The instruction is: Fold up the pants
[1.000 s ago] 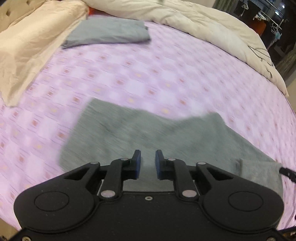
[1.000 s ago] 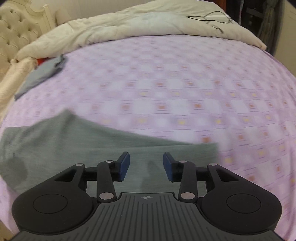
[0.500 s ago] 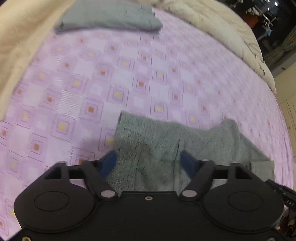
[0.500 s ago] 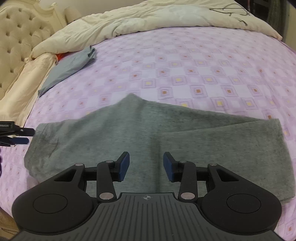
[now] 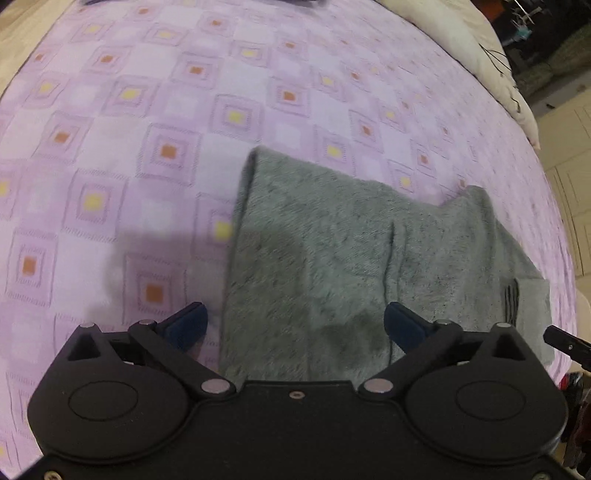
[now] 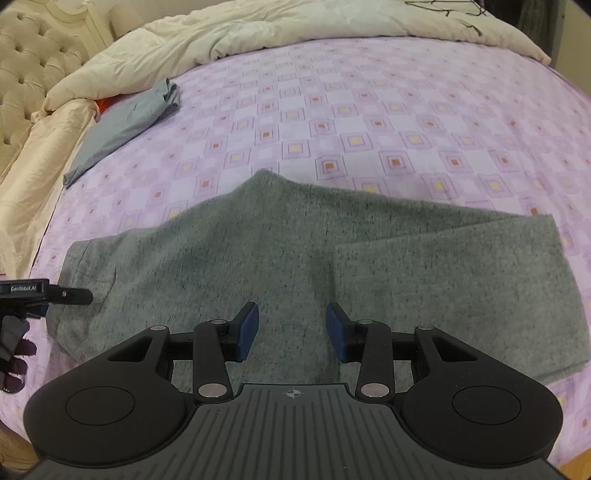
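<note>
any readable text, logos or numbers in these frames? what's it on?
"GenRobot.AI": white print on the black body of the left claw, at the left edge of the right wrist view.
No print readable on the grey knit pants or the purple checked bedsheet.

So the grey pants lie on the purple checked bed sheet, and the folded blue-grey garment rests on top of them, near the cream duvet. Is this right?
Not quite. The folded blue-grey garment is not on the grey pants; it lies apart from them, directly on the purple checked bed sheet, near the cream duvet. The right wrist view shows this.
</note>
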### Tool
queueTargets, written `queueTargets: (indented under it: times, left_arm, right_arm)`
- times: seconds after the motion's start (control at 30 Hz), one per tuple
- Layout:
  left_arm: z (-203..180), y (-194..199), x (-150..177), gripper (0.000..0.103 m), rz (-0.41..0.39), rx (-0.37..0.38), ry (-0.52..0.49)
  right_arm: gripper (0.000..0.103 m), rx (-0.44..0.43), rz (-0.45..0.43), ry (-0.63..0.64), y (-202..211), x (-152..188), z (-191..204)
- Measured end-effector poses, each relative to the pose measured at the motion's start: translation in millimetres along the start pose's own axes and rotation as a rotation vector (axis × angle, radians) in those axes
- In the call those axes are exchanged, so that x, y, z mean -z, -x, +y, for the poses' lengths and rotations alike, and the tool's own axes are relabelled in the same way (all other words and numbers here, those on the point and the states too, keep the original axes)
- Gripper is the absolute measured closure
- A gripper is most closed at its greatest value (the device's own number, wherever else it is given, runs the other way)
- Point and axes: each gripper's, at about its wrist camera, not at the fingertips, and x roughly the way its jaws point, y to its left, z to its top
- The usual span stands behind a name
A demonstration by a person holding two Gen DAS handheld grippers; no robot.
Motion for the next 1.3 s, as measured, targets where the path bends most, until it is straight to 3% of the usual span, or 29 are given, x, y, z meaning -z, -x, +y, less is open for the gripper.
queueTargets:
  times: [0.07,0.23,0.47,0.53,0.57,0.6,0.63,0.67,0.73,0.87,0.97,1.03,1.17,1.3]
  left_arm:
    - [0.0,-3.5,-7.4,0.002,0.009,0.053,0.006]
    - [-7.7,-16.4,-25.5,0.002,0.019,0.094,0.008]
    - [-26.8,-21.9,-21.5,0.006,-0.001,0.005,0.015]
    - [-40.4,-17.3,-19.8,0.051,-0.01,-0.147,-0.044]
    - [-38.9,-11.5,-18.1,0.055,-0.018,-0.165,-0.037]
    - [-33.8,-4.9,-16.8,0.068,-0.032,-0.132,0.001]
    - [-27.7,0.5,-15.1,0.07,-0.045,-0.102,0.039]
    - [-23.0,3.7,-14.2,0.071,-0.047,-0.088,0.069]
    - [-20.9,6.6,-12.9,0.072,-0.051,-0.084,0.073]
    - [-31.5,2.4,-11.5,0.073,-0.059,-0.137,0.017]
    - [-25.8,2.2,-9.9,0.072,-0.066,-0.13,0.066]
    - [-20.2,2.0,-8.4,0.066,-0.071,-0.118,0.097]
    - [-16.6,0.0,-6.2,0.054,-0.044,-0.086,0.13]
    - [-19.4,-0.3,-4.1,0.046,-0.015,-0.066,0.082]
  right_arm:
    - [0.064,0.002,0.009,0.002,-1.8,1.2,2.8]
    - [0.064,0.003,0.026,-0.002,-5.8,2.0,5.6]
    - [0.064,0.001,0.029,-0.01,-14.7,-7.7,6.8]
    - [0.064,0.002,0.03,0.0,-20.2,-15.8,6.5]
    - [0.064,0.0,0.032,0.005,-24.9,-21.5,6.3]
    - [0.065,-0.011,0.036,0.006,-30.3,-27.0,5.4]
    - [0.071,-0.025,0.043,0.008,-35.7,-31.7,4.4]
    - [0.087,-0.04,0.051,0.016,-43.3,-38.1,5.5]
    - [0.098,-0.046,0.067,0.063,-60.5,-50.9,11.8]
    - [0.098,-0.013,0.106,0.121,-105.3,-77.7,22.8]
    - [0.103,0.028,0.139,0.102,-137.2,-94.8,20.9]
    - [0.103,0.023,0.121,0.074,-141.7,-104.4,21.3]
    - [0.098,0.013,0.106,0.091,-126.2,-103.8,27.3]
    - [0.098,-0.072,0.11,0.09,-85.3,-66.5,31.5]
